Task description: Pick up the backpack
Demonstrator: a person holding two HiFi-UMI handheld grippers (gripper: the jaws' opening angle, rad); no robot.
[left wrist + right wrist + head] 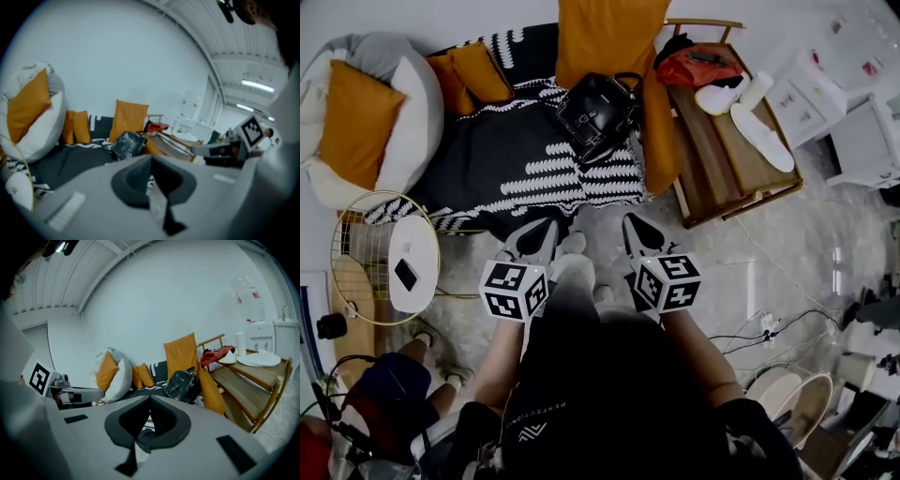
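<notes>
The small black backpack (598, 114) has a glossy, leather-like skin, a rounded front pocket, buckled straps and a carry loop at its top. It sits on the right end of a low couch (506, 164) draped in a black blanket with white zigzag bands. It is propped upright against a tall orange cushion (605, 37) that stands at the back of the couch. In the right gripper view the backpack (183, 383) shows its strapped front, tilted slightly.

The left gripper (542, 232) and the right gripper (637, 232) hover side by side at the front edge of the couch, both pointing towards it. Each has its jaws pressed together with nothing between them, and both are apart from the backpack.
</notes>
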